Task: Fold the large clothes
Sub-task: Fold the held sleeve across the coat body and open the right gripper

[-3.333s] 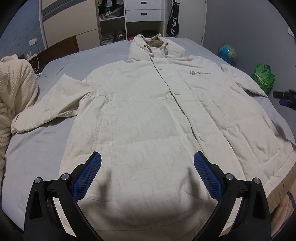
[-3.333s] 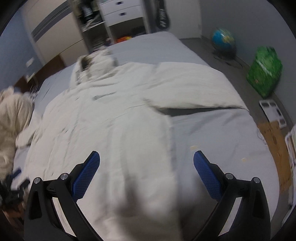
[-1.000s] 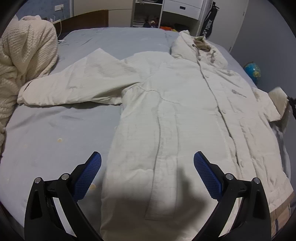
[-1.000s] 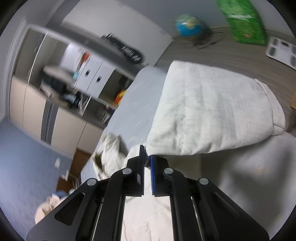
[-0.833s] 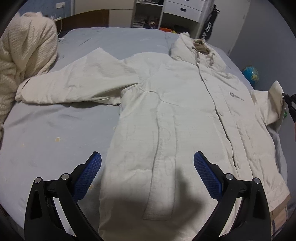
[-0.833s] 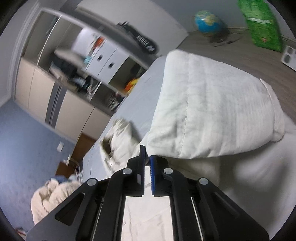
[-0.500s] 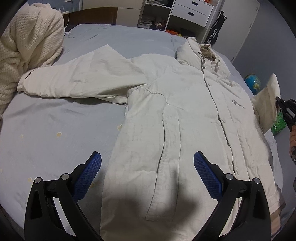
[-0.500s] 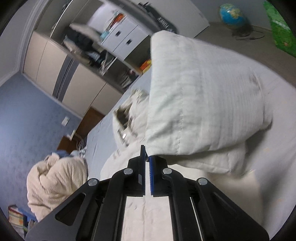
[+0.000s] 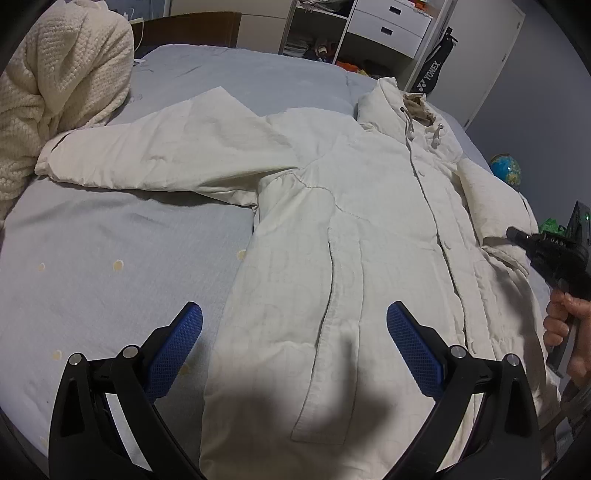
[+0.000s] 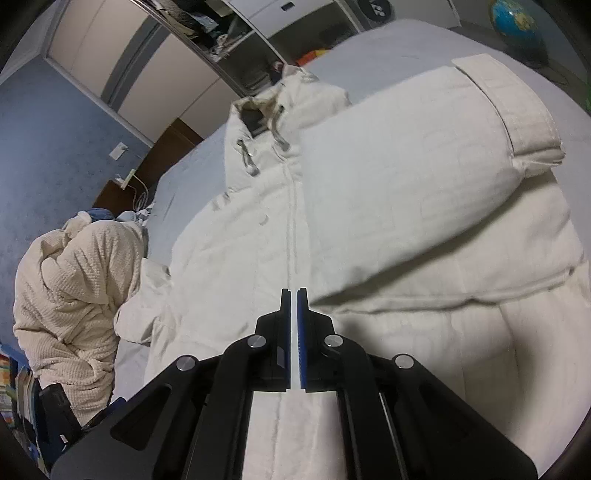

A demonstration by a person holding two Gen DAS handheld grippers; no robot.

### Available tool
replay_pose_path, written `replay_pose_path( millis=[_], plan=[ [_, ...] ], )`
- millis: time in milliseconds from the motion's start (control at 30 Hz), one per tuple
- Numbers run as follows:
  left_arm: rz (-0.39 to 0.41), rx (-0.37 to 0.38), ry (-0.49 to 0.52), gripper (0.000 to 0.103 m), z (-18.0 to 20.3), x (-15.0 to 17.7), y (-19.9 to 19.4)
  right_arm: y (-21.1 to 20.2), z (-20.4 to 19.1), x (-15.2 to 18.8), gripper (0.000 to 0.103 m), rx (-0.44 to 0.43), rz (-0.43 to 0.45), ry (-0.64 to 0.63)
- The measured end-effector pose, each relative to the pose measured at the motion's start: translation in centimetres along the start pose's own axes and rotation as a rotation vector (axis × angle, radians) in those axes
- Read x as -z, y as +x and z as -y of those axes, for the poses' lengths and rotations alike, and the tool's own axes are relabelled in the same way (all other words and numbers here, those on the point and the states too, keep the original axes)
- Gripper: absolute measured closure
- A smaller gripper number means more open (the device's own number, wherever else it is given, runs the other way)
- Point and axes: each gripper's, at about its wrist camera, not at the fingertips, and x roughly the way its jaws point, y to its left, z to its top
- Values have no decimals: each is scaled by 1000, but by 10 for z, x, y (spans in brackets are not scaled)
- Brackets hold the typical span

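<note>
Only readable writing: "YONEX" on the black racket bag [image 9: 431, 72] leaning by the white drawers [image 9: 388, 26], approx 1 o'clock in left wrist view. Nothing legible on the coat itself.

Cream hooded coat [image 9: 343, 229] spread front-up on the grey bed [image 9: 110, 251], hood toward 1 o'clock. One sleeve [image 9: 147, 151] stretched flat toward 10 o'clock, cuff just beside the knitted cream blanket [image 9: 55, 85]. Other sleeve [image 10: 417, 177] folded in over the chest, cuff band out at 2 o'clock in right wrist view.

Left tool [image 9: 294, 350] wide open, nothing between the blue pads, hanging over the coat's lower front. Right tool [image 10: 294, 295] pinched shut on the folded sleeve's edge, w/ a hand [image 9: 565, 332] gripping its handle at 3 o'clock.

Open room: bare sheet at 8–9 o'clock, left of the hem. Bed edge close on the right, globe [image 9: 505, 171] on the floor past it.
</note>
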Motion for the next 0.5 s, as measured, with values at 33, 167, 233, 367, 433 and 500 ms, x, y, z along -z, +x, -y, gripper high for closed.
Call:
replay_pose_path(
  millis=[33, 167, 233, 367, 433, 500],
  plan=[
    [-1, -1, 0, 7, 0, 0, 0, 0, 3, 3, 102, 5, -4, 8],
    [-8, -8, 4, 7, 0, -1, 3, -10, 20, 15, 101, 62, -19, 18],
    [-11, -13, 8, 7, 1, 0, 3, -20, 35, 22, 101, 120, -32, 4],
    [-23, -47, 26, 7, 5, 1, 6, -41, 55, 36, 83, 232, -60, -47],
    [-26, -69, 32, 7, 6, 2, 8, -55, 63, 44, 57, 251, -59, -65],
    [-30, -93, 43, 7, 8, 3, 9, -69, 65, 50, 51, 272, -48, -91]
  ],
)
